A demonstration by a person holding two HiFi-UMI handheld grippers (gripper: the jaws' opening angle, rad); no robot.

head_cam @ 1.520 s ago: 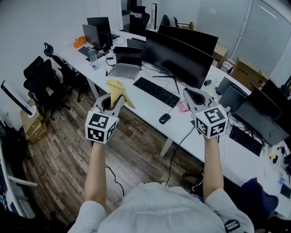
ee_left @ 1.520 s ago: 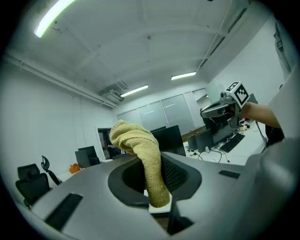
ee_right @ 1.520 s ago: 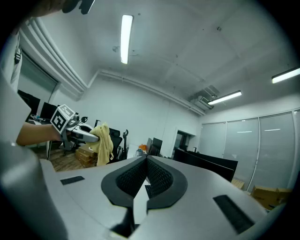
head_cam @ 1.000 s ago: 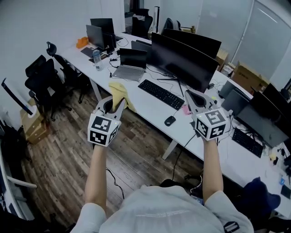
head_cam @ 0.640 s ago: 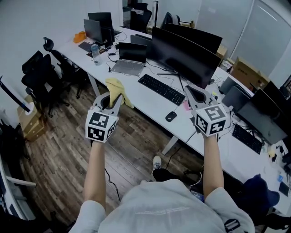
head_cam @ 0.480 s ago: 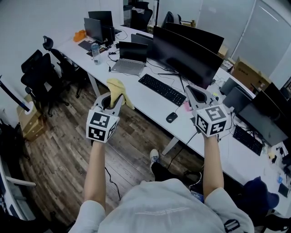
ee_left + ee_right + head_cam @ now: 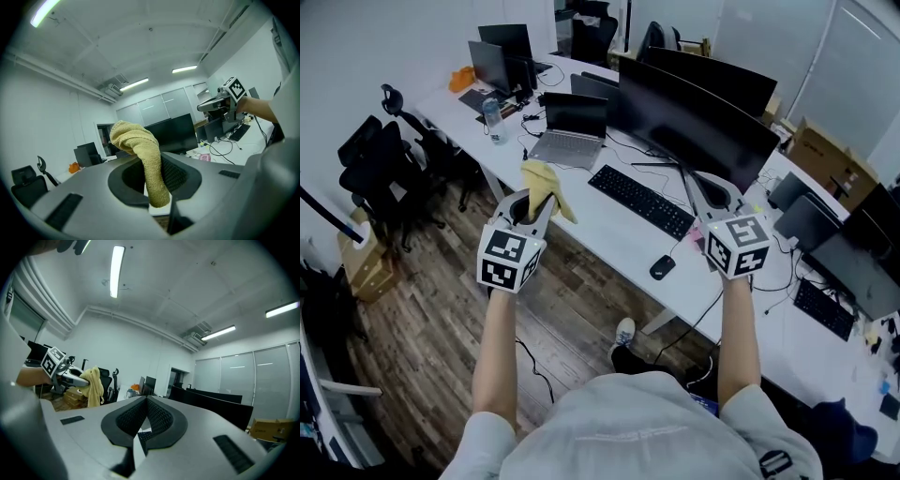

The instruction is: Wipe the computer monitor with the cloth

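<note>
A wide black computer monitor (image 7: 694, 117) stands on the white desk (image 7: 609, 230), with a black keyboard (image 7: 642, 202) and a mouse (image 7: 661, 267) in front of it. My left gripper (image 7: 546, 199) is shut on a yellow cloth (image 7: 542, 180), held in the air over the wooden floor, short of the desk edge. The cloth (image 7: 140, 154) bunches above the jaws in the left gripper view. My right gripper (image 7: 698, 183) is shut and empty, hanging above the desk near the monitor's stand. The monitor (image 7: 211, 404) shows dark in the right gripper view.
A laptop (image 7: 562, 131), a water bottle (image 7: 492, 117) and smaller monitors (image 7: 497, 61) sit on the desk's far left. Black office chairs (image 7: 380, 164) stand on the left of the floor. Cables hang below the desk. More desks with screens (image 7: 853, 262) lie to the right.
The person has stepped nearer the desk; the monitor and keyboard sit closer and lower in view. Both grippers keep their pose, the cloth still held in the left.
</note>
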